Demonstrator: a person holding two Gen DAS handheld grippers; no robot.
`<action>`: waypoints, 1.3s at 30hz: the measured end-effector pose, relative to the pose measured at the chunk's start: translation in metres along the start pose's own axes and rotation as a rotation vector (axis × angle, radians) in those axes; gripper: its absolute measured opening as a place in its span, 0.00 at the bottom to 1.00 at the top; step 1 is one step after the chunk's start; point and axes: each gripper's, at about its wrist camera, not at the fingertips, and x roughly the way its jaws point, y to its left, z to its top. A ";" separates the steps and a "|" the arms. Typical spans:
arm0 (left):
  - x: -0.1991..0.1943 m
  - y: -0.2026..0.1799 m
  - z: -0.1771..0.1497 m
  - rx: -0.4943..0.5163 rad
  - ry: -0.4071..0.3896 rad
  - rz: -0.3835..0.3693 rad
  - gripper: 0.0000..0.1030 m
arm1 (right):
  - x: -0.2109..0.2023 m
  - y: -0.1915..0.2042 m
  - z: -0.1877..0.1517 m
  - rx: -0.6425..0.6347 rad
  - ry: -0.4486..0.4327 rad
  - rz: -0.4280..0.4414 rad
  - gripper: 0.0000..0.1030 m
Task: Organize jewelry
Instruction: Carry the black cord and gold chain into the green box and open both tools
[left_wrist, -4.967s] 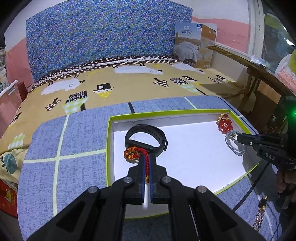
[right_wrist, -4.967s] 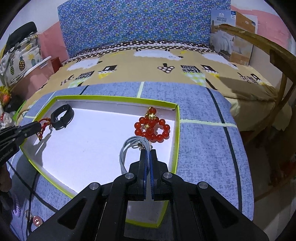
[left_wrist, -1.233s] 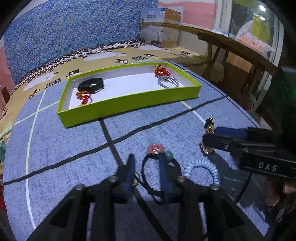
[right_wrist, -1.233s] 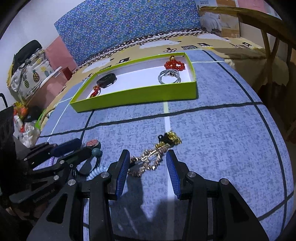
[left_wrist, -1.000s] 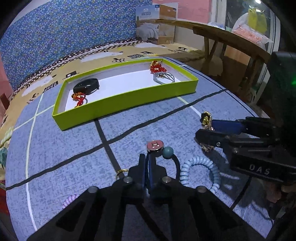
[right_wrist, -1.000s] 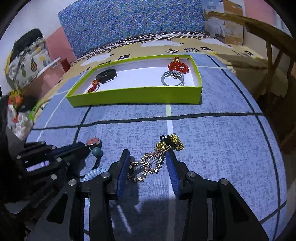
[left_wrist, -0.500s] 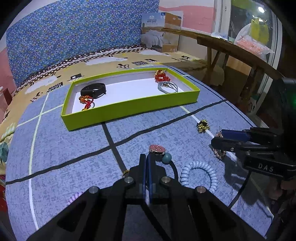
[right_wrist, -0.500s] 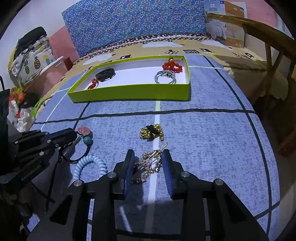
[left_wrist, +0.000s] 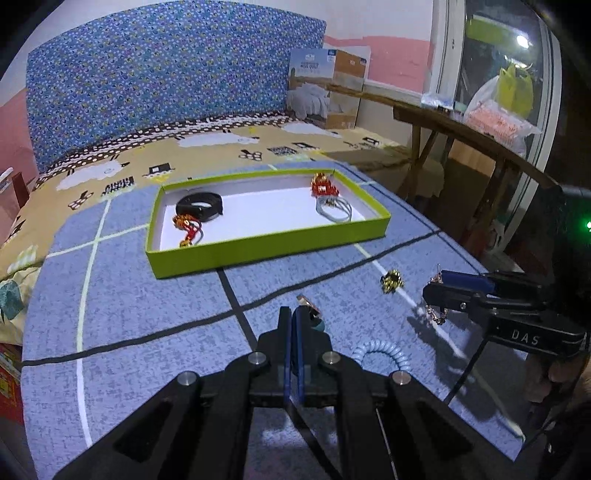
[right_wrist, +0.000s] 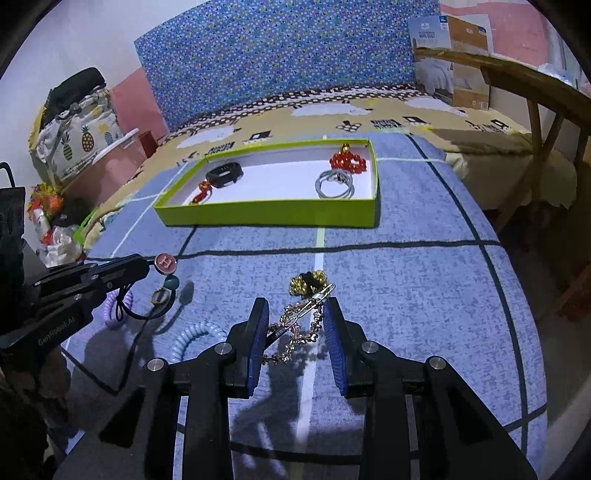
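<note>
My left gripper (left_wrist: 291, 317) is shut on a black cord hair tie with a pink button charm (right_wrist: 165, 261) and a teal bead (right_wrist: 171, 283), lifted off the blue cloth. My right gripper (right_wrist: 295, 325) is open around a gold chain hair clip (right_wrist: 301, 319) that hangs between its pads; in the left wrist view the chain (left_wrist: 437, 314) dangles from it. The green tray (left_wrist: 266, 247) holds a black band (left_wrist: 199, 203), a red-gold charm (left_wrist: 188, 229), red beads (left_wrist: 323, 186) and a grey ring bundle (left_wrist: 334, 212).
On the cloth lie a small gold cluster (right_wrist: 308, 280), a pale blue coil tie (right_wrist: 194, 334) and a lilac coil tie (right_wrist: 114, 306). A wooden bench (left_wrist: 461, 125) stands at the right. The cloth's right edge (right_wrist: 517, 295) drops off nearby.
My left gripper shut on the cord hair tie and has lifted it off the cloth. My right gripper has risen with the gold chain clip between its pads, and its fingers stand wider apart now.
</note>
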 end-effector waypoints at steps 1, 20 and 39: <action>-0.002 0.001 0.001 -0.003 -0.005 -0.001 0.02 | -0.002 0.000 0.001 -0.003 -0.006 0.000 0.30; -0.011 0.020 0.042 -0.002 -0.082 0.027 0.02 | -0.001 0.002 0.041 -0.063 -0.061 0.011 0.30; 0.033 0.048 0.094 -0.003 -0.117 0.079 0.02 | 0.051 -0.015 0.105 -0.081 -0.075 -0.017 0.30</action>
